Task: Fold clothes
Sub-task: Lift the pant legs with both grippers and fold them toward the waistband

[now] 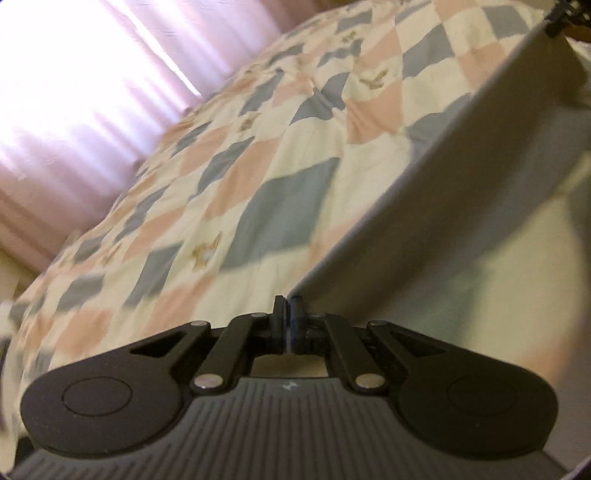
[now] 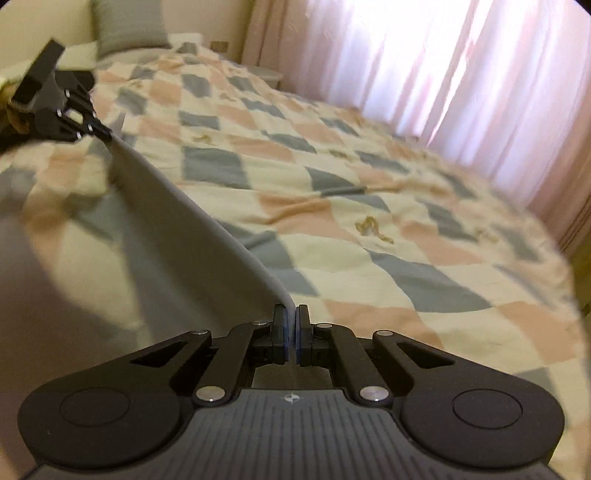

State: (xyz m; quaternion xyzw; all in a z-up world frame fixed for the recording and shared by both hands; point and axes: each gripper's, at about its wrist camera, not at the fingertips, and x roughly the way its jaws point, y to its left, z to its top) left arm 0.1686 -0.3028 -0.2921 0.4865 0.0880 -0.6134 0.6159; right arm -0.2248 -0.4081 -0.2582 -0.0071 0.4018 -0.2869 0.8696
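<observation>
A thin, pale grey cloth garment [image 1: 461,206] stretches taut between both grippers above the bed, filling the right of the left wrist view and veiling the quilt behind it. The left gripper [image 1: 287,314] and right gripper [image 2: 291,325] each pinch its top edge. The cream, pink and blue checked quilt [image 2: 332,206] spreads beyond, pink curtains [image 2: 461,74] upper right, a grey pillow [image 2: 129,29] upper left.

- We see open quilt [image 2: 332,206] across the bed, free to pass.
- Grey cloth [image 2: 192,236], stretched taut btwn both grippers, blocks the way across.
- Curtains [image 2: 461,74] close off the far side; pillow [image 2: 129,29] at the head.
</observation>
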